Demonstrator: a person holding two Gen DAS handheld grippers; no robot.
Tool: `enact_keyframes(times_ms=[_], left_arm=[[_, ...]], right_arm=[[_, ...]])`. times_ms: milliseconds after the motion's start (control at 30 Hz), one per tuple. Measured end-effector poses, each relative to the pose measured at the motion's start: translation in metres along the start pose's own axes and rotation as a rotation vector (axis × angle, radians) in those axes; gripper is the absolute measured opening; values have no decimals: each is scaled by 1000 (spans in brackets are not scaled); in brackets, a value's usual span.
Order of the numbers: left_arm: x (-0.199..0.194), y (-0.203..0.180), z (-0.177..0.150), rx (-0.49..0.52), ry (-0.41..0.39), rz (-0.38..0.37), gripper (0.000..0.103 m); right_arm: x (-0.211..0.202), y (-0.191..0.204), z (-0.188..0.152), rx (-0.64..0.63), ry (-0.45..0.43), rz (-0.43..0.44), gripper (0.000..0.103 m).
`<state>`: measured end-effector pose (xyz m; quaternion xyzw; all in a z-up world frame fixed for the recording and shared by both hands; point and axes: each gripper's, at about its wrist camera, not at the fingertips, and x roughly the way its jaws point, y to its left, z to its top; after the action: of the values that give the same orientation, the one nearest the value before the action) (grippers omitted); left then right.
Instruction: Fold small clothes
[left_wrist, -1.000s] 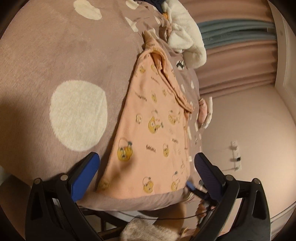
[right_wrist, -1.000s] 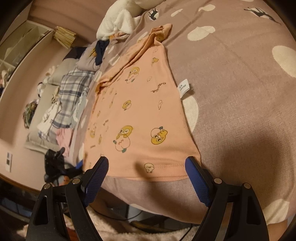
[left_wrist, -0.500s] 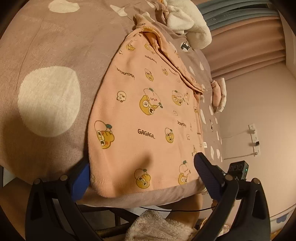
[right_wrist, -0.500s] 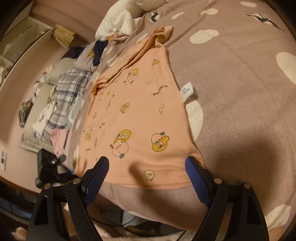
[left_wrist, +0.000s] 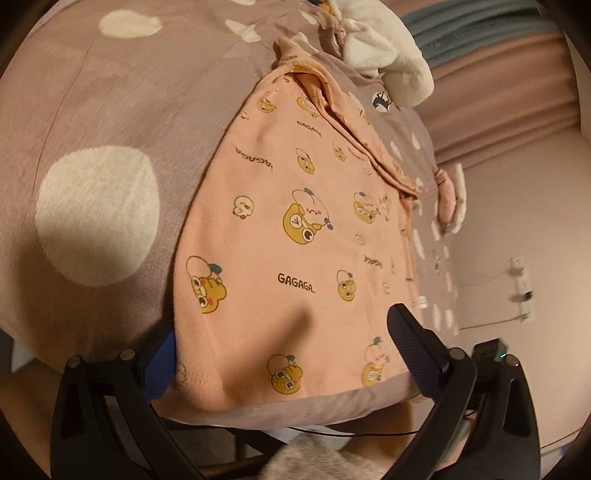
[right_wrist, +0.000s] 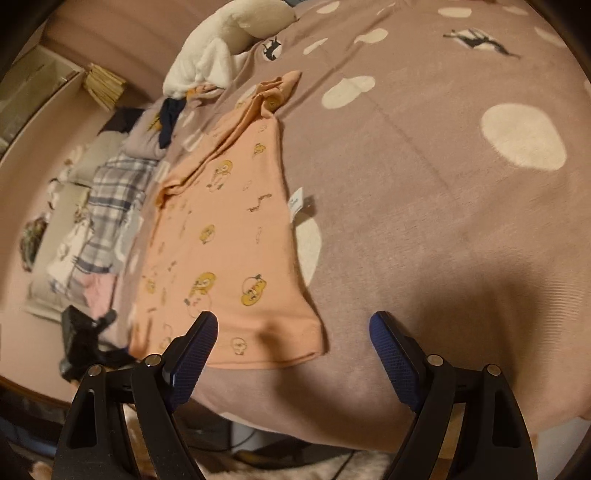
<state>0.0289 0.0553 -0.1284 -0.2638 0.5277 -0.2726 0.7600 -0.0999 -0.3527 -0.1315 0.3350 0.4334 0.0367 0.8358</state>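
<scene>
A small peach shirt (left_wrist: 295, 240) with yellow cartoon prints lies flat on a mauve bedspread with cream spots (left_wrist: 96, 214), hem toward me, sleeves folded in at the far end. It also shows in the right wrist view (right_wrist: 229, 251) with a white side label (right_wrist: 296, 201). My left gripper (left_wrist: 280, 354) is open, straddling the hem; its left finger is partly hidden under the hem's left corner. My right gripper (right_wrist: 291, 354) is open at the hem's right corner, left finger over the cloth.
A white fluffy blanket (left_wrist: 388, 62) lies beyond the shirt's collar. Plaid and other clothes (right_wrist: 110, 206) are piled left of the bed in the right wrist view. The bed's front edge (right_wrist: 332, 424) is just below the grippers.
My left gripper has moved closer to the hem, its left finger now tucked at the corner. My right gripper has shifted right, to the hem's right corner.
</scene>
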Motion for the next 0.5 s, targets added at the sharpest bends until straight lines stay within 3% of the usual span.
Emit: enact_keyframes(times_ms=[67, 200, 367, 500], left_arm=[[2, -2, -1, 17, -3, 18, 102], [1, 4, 0, -31, -21, 5, 102], [-2, 9, 2, -67, -17, -47, 101], [-5, 13, 2, -94, -13, -76, 95]], right_arm=[[4, 4, 0, -1, 9, 42, 85], [26, 11, 0, 39, 79, 242, 85], [26, 17, 1, 93, 69, 198, 84], [23, 22, -1, 94, 68, 112, 74]])
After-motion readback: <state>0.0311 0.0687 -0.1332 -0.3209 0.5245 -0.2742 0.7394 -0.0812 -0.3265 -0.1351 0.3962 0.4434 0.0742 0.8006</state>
